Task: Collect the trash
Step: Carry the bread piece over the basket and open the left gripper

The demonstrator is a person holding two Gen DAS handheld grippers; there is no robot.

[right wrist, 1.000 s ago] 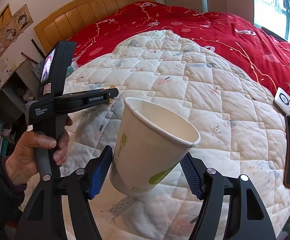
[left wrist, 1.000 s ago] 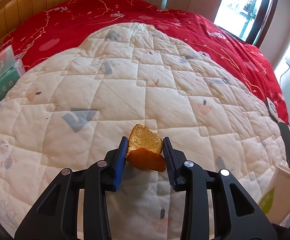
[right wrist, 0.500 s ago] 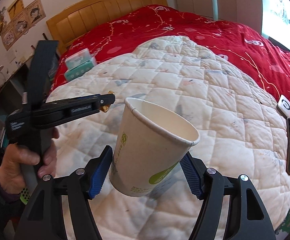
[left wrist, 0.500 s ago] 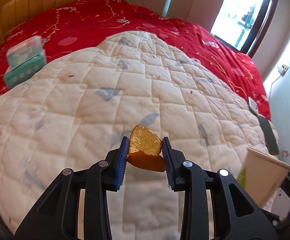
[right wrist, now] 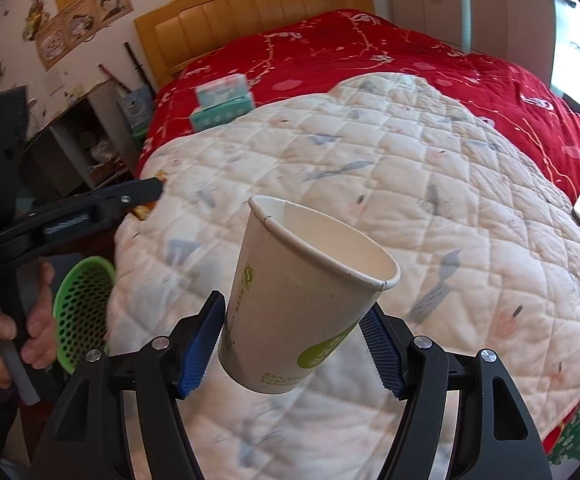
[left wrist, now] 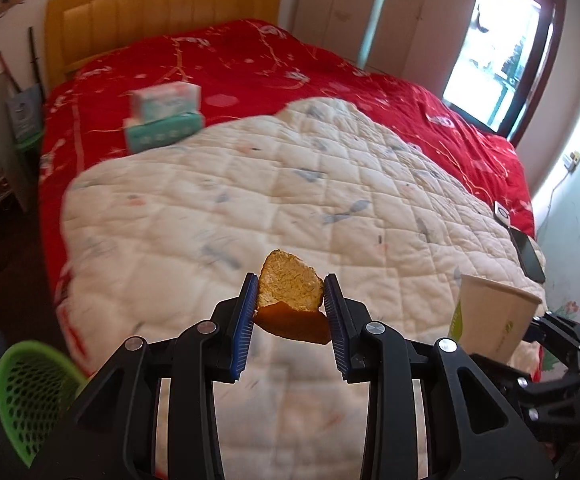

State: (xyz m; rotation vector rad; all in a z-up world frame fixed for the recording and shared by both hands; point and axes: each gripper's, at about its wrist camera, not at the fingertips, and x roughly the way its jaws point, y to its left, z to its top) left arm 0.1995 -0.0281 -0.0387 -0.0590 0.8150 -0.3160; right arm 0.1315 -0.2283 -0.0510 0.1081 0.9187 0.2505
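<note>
On my left wrist view, my left gripper point(left wrist: 290, 300) sits at the bottom centre with its 2 blue pads clamped narrow on a piece of orange peel point(left wrist: 291, 304), pale pith facing up and the orange skin hanging below. The peel is held up in the air over the near end of the white quilt point(left wrist: 250, 200), touching nothing but the pads.

In the lower left corner of that frame I see a green mesh basket point(left wrist: 30, 392) on the floor beside the bed. Its inside is mostly hidden, so I cannot tell what is in it.

On the right wrist view, my right gripper point(right wrist: 293, 344) holds a paper cup point(right wrist: 301, 300) at the centre, its pads pressed on the cup's lower wall at a medium spread. The cup leans with its mouth tipped toward the upper right. What I can see of its inside is plain white, with nothing in it. The same cup shows at the right edge of the left wrist view.

The left gripper also shows at the left of the right wrist view, with a hand point(right wrist: 6, 332) on its grip and the green basket just below it.

At the upper left of the bed, 2 stacked tissue boxes point(left wrist: 164, 116) rest on the red blanket point(left wrist: 309, 68). At the right edge, a dark phone point(left wrist: 529, 256) lies on the quilt.
</note>
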